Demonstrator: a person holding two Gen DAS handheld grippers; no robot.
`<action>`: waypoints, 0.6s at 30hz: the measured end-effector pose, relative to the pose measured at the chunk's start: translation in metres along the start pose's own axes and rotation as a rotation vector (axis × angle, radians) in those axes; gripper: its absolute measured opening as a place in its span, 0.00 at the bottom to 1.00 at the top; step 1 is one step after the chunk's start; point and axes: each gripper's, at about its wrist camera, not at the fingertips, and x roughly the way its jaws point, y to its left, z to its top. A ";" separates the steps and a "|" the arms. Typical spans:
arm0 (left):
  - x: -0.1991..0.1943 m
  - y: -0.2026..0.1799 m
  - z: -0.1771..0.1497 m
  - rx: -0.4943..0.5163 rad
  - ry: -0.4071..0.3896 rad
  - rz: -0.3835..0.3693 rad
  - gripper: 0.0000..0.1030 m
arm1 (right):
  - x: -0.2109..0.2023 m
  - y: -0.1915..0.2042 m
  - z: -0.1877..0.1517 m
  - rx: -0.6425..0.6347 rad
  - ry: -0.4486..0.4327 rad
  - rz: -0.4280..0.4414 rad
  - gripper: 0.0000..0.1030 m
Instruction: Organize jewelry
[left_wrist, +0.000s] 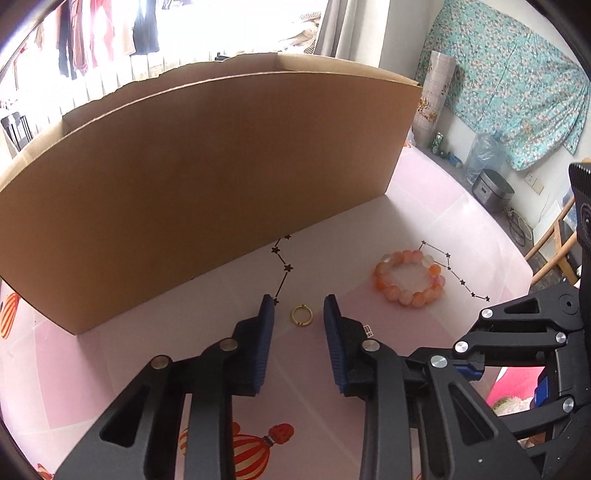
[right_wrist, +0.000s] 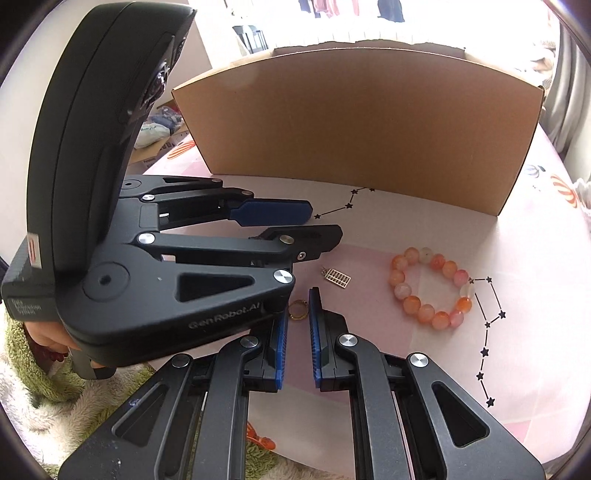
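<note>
The cardboard box (left_wrist: 207, 177) fills most of what I see from the left wrist view, standing open-topped on the pink tablecloth (left_wrist: 424, 206) with its long brown wall facing me; from the right wrist view the same box (right_wrist: 354, 122) sits at the back of the table. Printed on the cloth are black star-and-line constellations (right_wrist: 487, 325) and striped hot-air balloons (left_wrist: 251, 454). My left gripper (left_wrist: 298, 308) points down at the cloth, its blue-padded jaws standing apart with a clear gap, and I see nothing pinched in them. My right gripper (right_wrist: 298, 308) has its blue pads drawn close together, a narrow slot between them, and nothing clamped that I can make out. The bead bracelet (left_wrist: 408, 277), orange and pale pink, lies flat on the cloth to the right, well clear of both grippers and touching a constellation line. The gold ring (left_wrist: 301, 315) lies on the cloth just beyond the left fingertips, in line with the gap; in the right wrist view the ring (right_wrist: 297, 309) sits right at the tips. A small gold abacus charm (right_wrist: 335, 277) rests between the ring and the bracelet.
</note>
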 end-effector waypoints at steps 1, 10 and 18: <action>0.000 -0.001 0.000 0.007 -0.001 0.012 0.22 | 0.000 0.000 0.000 0.001 0.000 0.000 0.09; -0.002 0.006 -0.008 -0.012 -0.012 0.046 0.07 | -0.003 -0.003 0.000 0.001 0.002 -0.010 0.09; -0.014 0.029 -0.023 -0.092 -0.018 0.082 0.02 | -0.001 0.005 0.004 -0.004 0.010 -0.026 0.09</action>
